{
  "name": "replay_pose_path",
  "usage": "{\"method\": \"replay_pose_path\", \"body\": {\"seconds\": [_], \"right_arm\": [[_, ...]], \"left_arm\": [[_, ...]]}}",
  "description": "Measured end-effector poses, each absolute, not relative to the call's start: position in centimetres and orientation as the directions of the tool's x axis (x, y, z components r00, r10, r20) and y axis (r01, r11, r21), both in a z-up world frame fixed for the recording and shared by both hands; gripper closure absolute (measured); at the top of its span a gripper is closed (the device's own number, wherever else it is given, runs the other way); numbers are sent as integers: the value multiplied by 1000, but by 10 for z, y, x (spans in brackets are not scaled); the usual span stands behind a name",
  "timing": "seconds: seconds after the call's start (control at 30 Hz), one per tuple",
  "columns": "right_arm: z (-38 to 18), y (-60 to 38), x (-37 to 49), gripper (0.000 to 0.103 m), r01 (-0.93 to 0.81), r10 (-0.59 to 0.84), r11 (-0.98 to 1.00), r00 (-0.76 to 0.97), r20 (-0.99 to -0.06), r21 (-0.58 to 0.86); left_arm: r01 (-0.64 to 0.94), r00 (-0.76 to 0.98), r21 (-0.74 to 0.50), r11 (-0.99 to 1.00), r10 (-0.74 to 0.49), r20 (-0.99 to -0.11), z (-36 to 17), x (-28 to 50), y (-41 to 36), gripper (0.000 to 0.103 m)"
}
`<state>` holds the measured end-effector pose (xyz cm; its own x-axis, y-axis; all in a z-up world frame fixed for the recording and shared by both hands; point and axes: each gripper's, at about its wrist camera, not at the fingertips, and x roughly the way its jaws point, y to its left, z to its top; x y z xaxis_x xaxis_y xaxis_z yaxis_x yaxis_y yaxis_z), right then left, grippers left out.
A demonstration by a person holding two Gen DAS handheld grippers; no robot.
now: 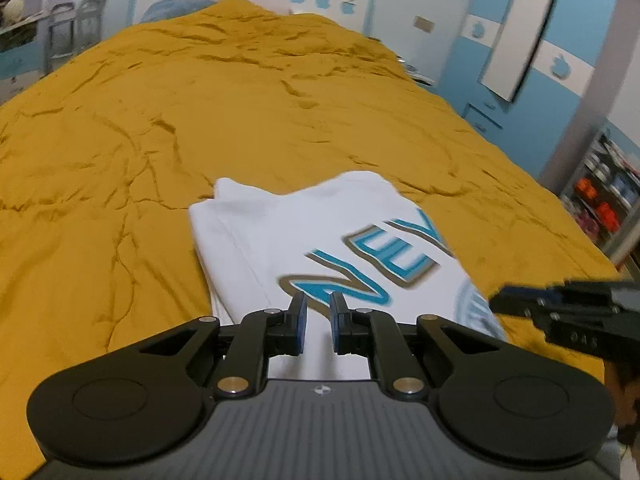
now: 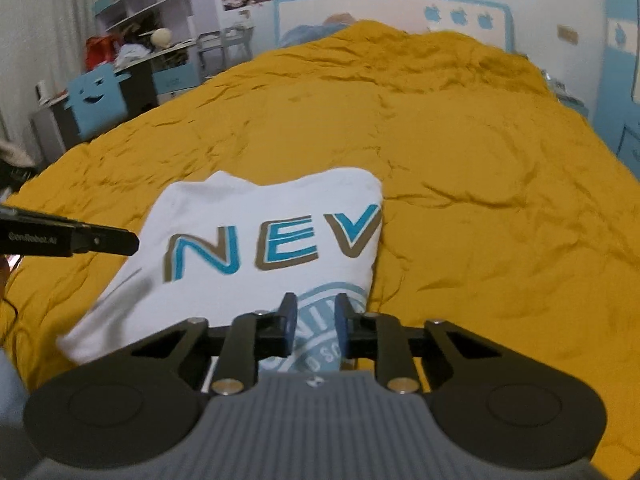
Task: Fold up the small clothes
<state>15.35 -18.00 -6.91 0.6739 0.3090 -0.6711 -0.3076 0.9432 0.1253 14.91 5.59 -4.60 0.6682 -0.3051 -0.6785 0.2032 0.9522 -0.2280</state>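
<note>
Nearest each lens is its own tool: the left tool [image 1: 318, 312] has its fingers a narrow gap apart with only white cloth showing through the gap, nothing pinched; the right tool [image 2: 312, 316] likewise stands slightly apart over the round blue print, clamped on nothing that I can see

Just ahead of both lies the white T-shirt [image 2: 256, 216], already folded into a narrow packet on the yellow bedspread [image 2: 460, 168]. Its near hem sits right under the two tools, and its long axis runs away from them toward the head of the bed. The left tool is over the shirt's left half, the right tool over the right half near the folded edge, so each is about equally close; the next fold likely needs both to take the near end and carry it away along that axis

Readable print: large blue-and-brown letters "NEV", cut off at the fold. The round emblem's lettering is too partial to read. The left tool's side, seen from the right wrist, bears small white writing, too blurred to trust

Farther off, a headboard [image 2: 360, 12] with blue apple shapes
</note>
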Motion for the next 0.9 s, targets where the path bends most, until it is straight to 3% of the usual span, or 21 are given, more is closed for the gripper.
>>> {"method": "replay_pose_path", "body": {"seconds": [0.07,0.3,0.73,0.8,0.9], "right_arm": [[-79,-180,163,96,-279,299,949,662,-687,144],[-107,-183,174,96,-260,298,951,634,-713,166],[-76,-196,163,90,-241,250,964,667,-702,114],[-64,-200,158,87,-241,250,964,688,-681,110],[-39,-200,147,70,-247,254,964,732,-632,100]], "left_arm": [[173,670,-224,959,-281,-687,-54,157,59,90],[112,628,-220,969,-241,-740,-85,160,74,85],[82,695,-131,988,-151,-703,-42,146,80,83],[89,727,-111,990,-140,-673,-27,141,78,77],[107,784,-73,992,-129,-607,-2,131,70,59]]}}
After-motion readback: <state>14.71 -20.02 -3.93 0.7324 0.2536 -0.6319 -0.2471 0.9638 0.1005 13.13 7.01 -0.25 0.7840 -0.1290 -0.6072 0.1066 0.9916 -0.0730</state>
